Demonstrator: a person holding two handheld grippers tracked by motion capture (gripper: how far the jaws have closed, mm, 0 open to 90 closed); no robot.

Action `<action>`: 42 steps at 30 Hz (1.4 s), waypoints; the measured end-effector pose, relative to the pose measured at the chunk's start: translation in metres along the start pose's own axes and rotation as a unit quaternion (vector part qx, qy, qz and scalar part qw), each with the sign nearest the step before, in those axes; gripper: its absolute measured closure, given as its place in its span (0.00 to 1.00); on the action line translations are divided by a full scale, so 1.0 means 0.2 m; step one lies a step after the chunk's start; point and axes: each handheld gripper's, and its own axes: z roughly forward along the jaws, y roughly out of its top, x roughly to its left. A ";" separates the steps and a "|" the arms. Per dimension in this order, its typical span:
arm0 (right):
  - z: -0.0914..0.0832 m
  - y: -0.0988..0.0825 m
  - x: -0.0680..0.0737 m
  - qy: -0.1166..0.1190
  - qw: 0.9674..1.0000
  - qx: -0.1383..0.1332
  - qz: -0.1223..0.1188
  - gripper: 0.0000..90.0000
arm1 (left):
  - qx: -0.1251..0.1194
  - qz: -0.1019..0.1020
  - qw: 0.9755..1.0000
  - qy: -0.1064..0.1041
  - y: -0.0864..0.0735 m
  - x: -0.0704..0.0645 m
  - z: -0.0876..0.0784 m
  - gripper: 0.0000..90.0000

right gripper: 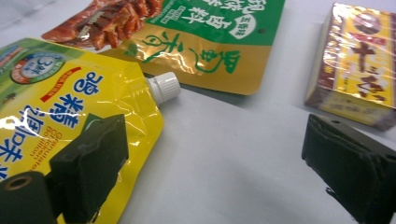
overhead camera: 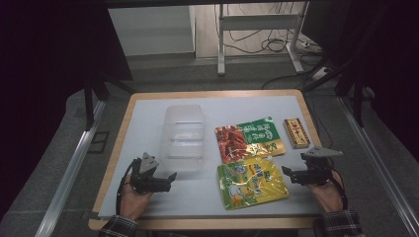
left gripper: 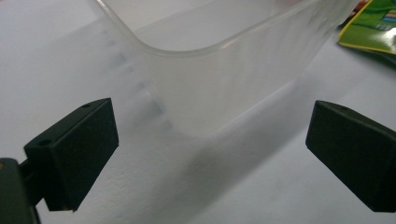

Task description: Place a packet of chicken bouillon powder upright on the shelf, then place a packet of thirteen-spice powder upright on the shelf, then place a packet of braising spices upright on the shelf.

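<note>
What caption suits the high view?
Two open tools, left tool and right tool, flank a clear container and snack packets.

A wooden-edged table with a pale grey-white top [overhead camera: 148, 113] carries four things. A clear, ribbed plastic container [overhead camera: 184, 138] lies just ahead of the left gripper [overhead camera: 170, 177], close to its wide-spread jaws. A yellow spouted pouch with a white cap [overhead camera: 252, 183] lies between the two grippers, just beside the right gripper [overhead camera: 285, 172]. A green and gold flat snack packet [overhead camera: 248, 139] lies beyond the pouch, touching its far edge. A small yellow and red wrapped box [overhead camera: 296, 133] rests beyond the right gripper, near the table's right edge.
</note>
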 end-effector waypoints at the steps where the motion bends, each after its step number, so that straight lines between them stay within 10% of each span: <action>1: 0.01 0.00 0.00 0.003 1.000 0.001 -0.001 0.06 | 0.000 0.000 1.000 0.000 0.00 0.00 0.00 0.03; 12: 0.02 0.01 0.02 0.010 1.000 0.007 -0.015 0.03 | -0.038 -0.030 0.998 -0.039 -0.01 0.02 -0.04 0.05; 19: 0.02 0.01 0.01 0.010 1.000 0.003 -0.018 0.02 | -0.044 -0.006 0.997 -0.066 -0.02 -0.01 -0.03 0.04; 26: 0.02 0.01 0.01 0.010 1.000 0.005 -0.017 0.02 | -0.017 0.036 0.998 -0.046 -0.03 -0.06 -0.02 0.01; 42: 0.02 0.01 0.01 0.013 1.000 0.007 -0.017 0.02 | -0.002 0.044 0.997 -0.069 0.00 -0.13 -0.07 0.02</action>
